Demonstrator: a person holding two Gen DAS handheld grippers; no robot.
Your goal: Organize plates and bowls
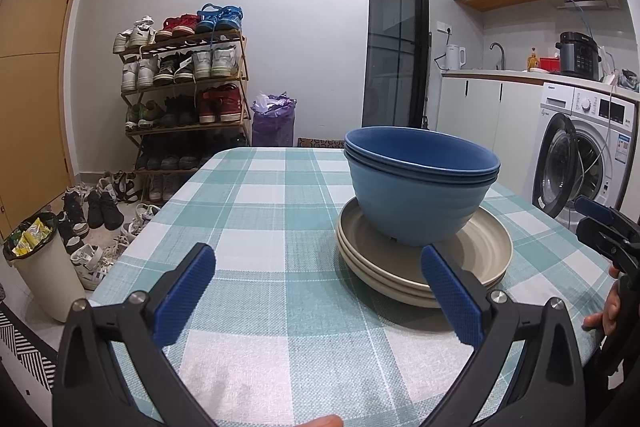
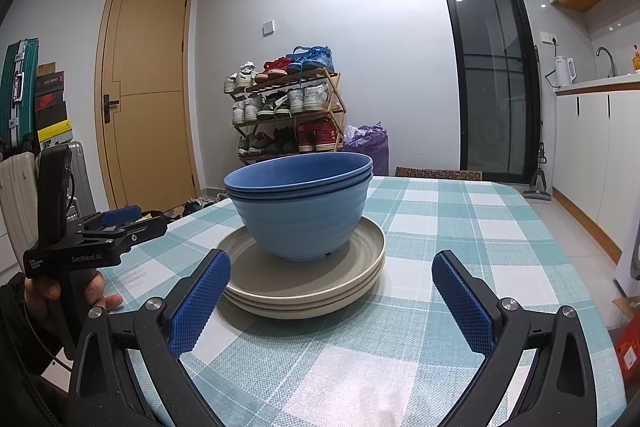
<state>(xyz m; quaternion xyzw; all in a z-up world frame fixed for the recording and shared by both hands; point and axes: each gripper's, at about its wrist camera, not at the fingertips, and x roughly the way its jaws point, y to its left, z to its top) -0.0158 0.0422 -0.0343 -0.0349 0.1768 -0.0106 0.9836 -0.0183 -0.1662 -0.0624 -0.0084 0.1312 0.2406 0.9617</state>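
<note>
Nested blue bowls [image 1: 420, 187] stand upright on a stack of beige plates [image 1: 488, 251] on the checked tablecloth [image 1: 256, 227]. My left gripper [image 1: 318, 259] is open and empty, low over the cloth, just in front and left of the stack. In the right wrist view the bowls [image 2: 302, 203] sit on the plates [image 2: 280, 279]. My right gripper [image 2: 330, 265] is open and empty, facing the stack from the near side. The left gripper [image 2: 120, 221] also shows at the left of the right wrist view; the right gripper [image 1: 596, 217] shows at the right edge of the left wrist view.
A shoe rack [image 1: 184, 91] and loose shoes [image 1: 92, 211] stand beyond the table's far left. A bin [image 1: 44, 267] sits by the left table edge. A washing machine [image 1: 580, 155] and kitchen counter [image 1: 520, 75] are at the right. A door [image 2: 148, 87] is at the back.
</note>
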